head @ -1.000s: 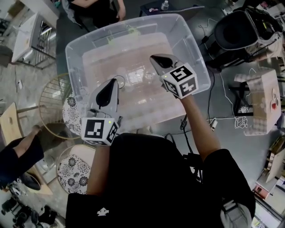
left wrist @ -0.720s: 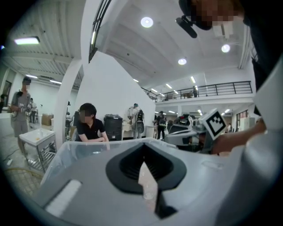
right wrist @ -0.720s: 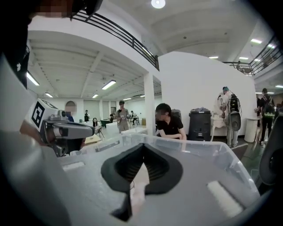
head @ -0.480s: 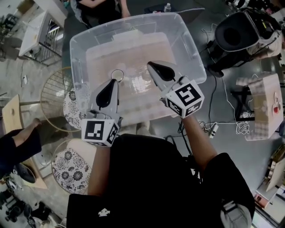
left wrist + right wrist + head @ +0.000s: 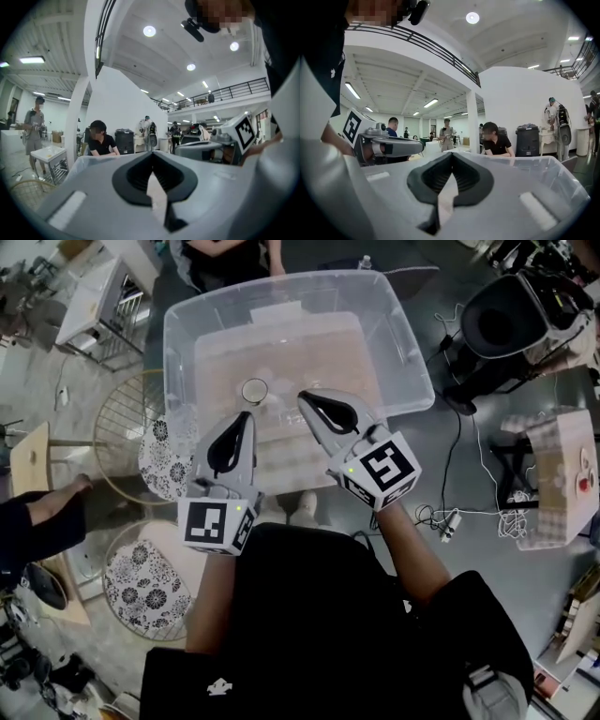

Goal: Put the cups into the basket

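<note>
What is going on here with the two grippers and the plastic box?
A person holds a gripper in each hand over a large clear plastic bin. The left gripper and the right gripper are both shut and hold nothing. A clear cup sits inside the bin, just beyond the left gripper's tips. A round wire basket stands beside the bin.

Left tongs (image 5: 246, 417) and right tongs (image 5: 307, 398), both closed, empty, level.

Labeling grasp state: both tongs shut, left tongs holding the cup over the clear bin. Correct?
Wrong on the hold. Left gripper view: the left tongs are shut on nothing. Head view: the cup stands inside the clear bin, beyond their tips. Rest is right.
</note>
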